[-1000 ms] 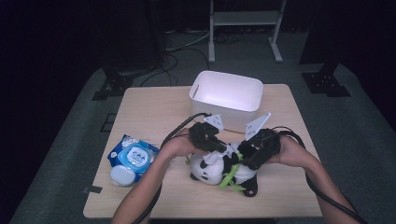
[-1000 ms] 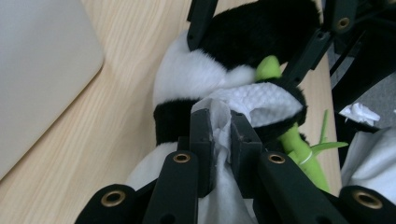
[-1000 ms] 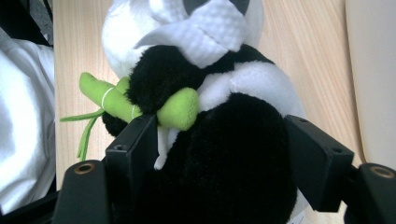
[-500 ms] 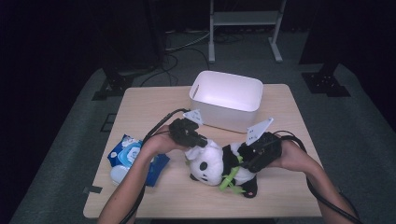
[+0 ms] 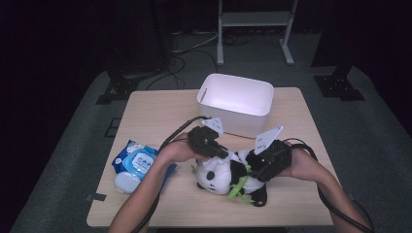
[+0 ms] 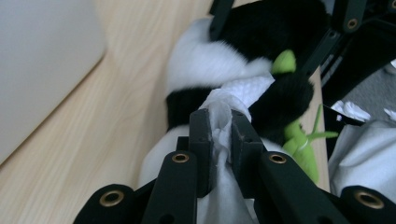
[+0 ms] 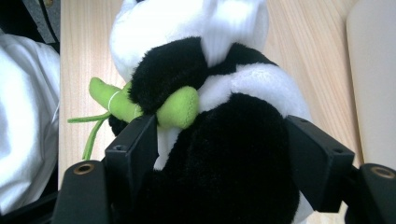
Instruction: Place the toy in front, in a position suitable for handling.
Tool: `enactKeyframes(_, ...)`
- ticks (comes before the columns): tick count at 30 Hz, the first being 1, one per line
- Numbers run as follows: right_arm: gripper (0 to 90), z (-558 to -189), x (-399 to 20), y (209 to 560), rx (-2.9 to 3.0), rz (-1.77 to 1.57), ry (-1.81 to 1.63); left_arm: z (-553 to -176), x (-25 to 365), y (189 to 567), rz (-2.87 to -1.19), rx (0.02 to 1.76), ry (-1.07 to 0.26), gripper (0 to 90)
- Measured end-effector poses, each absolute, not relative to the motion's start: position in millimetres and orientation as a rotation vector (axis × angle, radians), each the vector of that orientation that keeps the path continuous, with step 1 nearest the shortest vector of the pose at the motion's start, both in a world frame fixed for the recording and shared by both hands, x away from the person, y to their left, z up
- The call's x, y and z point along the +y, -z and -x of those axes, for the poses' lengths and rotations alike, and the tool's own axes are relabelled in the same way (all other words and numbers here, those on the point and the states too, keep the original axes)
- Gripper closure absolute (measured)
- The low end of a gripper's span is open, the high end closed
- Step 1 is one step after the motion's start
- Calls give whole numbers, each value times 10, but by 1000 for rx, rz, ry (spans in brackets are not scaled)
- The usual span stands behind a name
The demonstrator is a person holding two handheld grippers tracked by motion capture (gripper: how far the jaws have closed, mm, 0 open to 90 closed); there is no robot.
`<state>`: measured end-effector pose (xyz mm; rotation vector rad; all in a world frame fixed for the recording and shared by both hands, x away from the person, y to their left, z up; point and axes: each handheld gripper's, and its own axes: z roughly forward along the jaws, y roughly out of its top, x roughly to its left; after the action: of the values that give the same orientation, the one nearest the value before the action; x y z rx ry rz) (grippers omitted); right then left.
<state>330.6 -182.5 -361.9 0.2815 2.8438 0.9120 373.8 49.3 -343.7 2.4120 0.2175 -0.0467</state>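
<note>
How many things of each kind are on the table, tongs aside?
Toy panda: 1
White tub: 1
Blue pack of wipes: 1
White wipe: 1, pinched in the left tongs
Total: 4

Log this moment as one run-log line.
left gripper: shut on white wipe, pressed to panda | right gripper: shut on panda plush | white bin: behind | wipes pack: left

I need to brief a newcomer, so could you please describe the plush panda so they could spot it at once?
Start at the white bin on the wooden table. Just in front of it lies the plush panda, black and white, hugging a green bamboo stalk, unlike the blue wipes pack farther left.
</note>
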Motion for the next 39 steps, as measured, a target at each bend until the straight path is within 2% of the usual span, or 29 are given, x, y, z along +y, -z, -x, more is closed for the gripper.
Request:
enactKeyframes(4,276,-3284,-1812,3622,2843,-274,-921,-3708,252,3508,-2454,171,66,810)
enactKeyframes(11,247,-3303,-1873,3559,2838,-316,-976,-3675,270,3548,-2452,176,75,815)
enactKeyframes(33,311,-3330,-2176,3430,2896,-370,-1088,-3600,277,3508,-2465,133,60,813)
enactKeyframes(39,367,-3339,-2194,3462,2927,-375,-1094,-3620,256,3501,-2460,145,39,810)
